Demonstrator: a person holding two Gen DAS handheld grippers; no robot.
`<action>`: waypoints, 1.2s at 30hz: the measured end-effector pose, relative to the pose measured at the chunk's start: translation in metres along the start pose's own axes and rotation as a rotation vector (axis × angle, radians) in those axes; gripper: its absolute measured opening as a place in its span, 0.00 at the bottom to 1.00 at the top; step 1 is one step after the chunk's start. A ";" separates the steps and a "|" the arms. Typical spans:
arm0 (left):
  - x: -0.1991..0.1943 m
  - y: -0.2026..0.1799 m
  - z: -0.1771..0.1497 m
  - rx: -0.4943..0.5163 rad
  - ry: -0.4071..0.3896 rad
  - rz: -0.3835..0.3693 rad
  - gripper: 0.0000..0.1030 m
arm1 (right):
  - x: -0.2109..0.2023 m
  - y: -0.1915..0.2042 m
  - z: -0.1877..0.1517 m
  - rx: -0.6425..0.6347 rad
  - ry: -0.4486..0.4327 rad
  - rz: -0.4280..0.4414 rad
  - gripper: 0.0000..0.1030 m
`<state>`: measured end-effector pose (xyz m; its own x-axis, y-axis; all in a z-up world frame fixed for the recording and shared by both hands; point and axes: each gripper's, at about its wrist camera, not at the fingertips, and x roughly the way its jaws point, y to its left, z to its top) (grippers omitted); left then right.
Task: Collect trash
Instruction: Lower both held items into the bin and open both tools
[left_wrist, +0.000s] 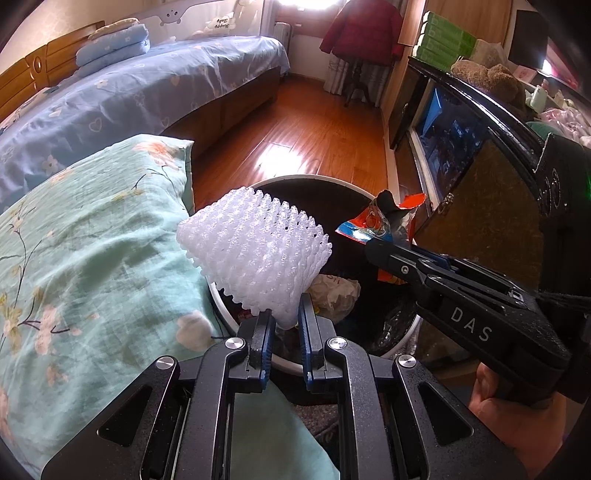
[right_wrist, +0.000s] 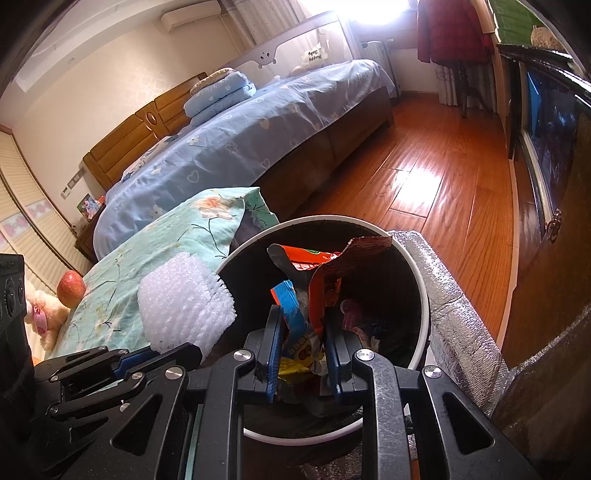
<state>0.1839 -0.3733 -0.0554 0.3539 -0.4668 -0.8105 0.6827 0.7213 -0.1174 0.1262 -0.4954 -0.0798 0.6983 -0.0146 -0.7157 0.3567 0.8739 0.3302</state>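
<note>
My left gripper (left_wrist: 285, 309) is shut on a white foam fruit net (left_wrist: 255, 251) and holds it over the left rim of the round white-rimmed trash bin (left_wrist: 314, 179). The net also shows in the right wrist view (right_wrist: 184, 302). My right gripper (right_wrist: 304, 328) is shut on crumpled snack wrappers (right_wrist: 314, 295), red, blue and yellow, and holds them over the bin (right_wrist: 417, 258). In the left wrist view the right gripper (left_wrist: 373, 247) reaches in from the right with the wrappers (left_wrist: 373, 221). Crumpled paper (left_wrist: 336, 291) lies inside the bin.
A teal floral pillow (left_wrist: 92, 236) lies left of the bin, with a red apple (right_wrist: 71, 288) and a plush toy (right_wrist: 42, 314) beyond it. A blue bed (right_wrist: 240, 136) stands behind. A dark cabinet (left_wrist: 480, 192) and silver foil padding (right_wrist: 450, 306) are at the right. The floor is wood (right_wrist: 424, 177).
</note>
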 end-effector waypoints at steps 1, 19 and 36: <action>0.000 0.000 0.000 0.000 0.001 0.000 0.11 | 0.000 0.000 0.001 0.000 0.000 0.000 0.21; 0.006 -0.003 0.002 0.009 0.009 0.006 0.11 | 0.005 -0.004 0.003 0.000 0.013 -0.010 0.22; 0.005 -0.006 0.002 0.011 0.010 0.018 0.13 | 0.008 -0.008 0.003 0.007 0.022 -0.012 0.24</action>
<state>0.1830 -0.3805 -0.0575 0.3597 -0.4490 -0.8179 0.6837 0.7234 -0.0964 0.1308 -0.5042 -0.0859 0.6801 -0.0145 -0.7330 0.3696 0.8702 0.3258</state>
